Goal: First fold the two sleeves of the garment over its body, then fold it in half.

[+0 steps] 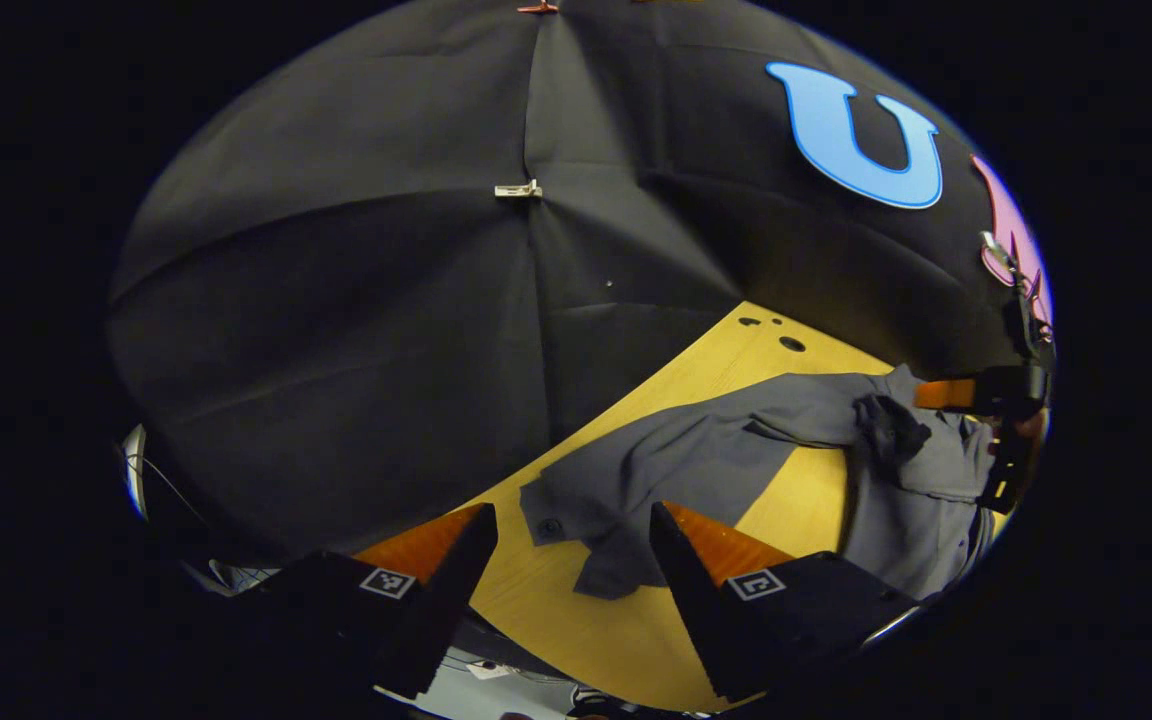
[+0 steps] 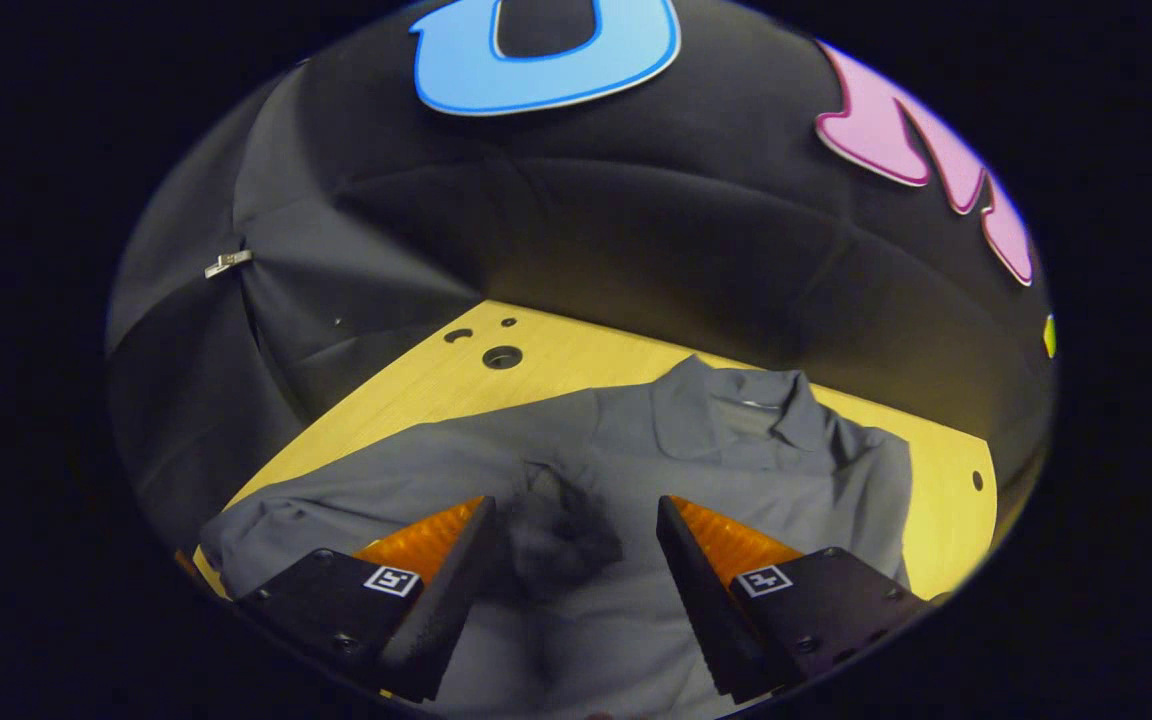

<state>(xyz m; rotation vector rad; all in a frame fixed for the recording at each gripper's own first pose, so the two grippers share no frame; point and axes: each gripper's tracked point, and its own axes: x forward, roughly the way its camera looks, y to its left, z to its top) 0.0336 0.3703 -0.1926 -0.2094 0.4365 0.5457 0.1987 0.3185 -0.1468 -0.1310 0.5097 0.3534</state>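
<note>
We are hovering the left gripper (image 1: 571, 560), jaws wide, over the sleeve (image 1: 636, 470), which is stretching rightward toward the shirt (image 2: 696, 470) body.

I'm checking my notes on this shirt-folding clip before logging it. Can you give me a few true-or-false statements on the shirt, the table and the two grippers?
1. The grey shirt lies on a wooden table. True.
2. The left gripper is clamped on the cuff. False: its fingers stand apart, with the sleeve end on the table between them.
3. The shirt's collar points toward the booth wall. True.
4. The right gripper is shut. False: it is open above the shirt's body.
5. The table has holes near its far corner. True.
</note>
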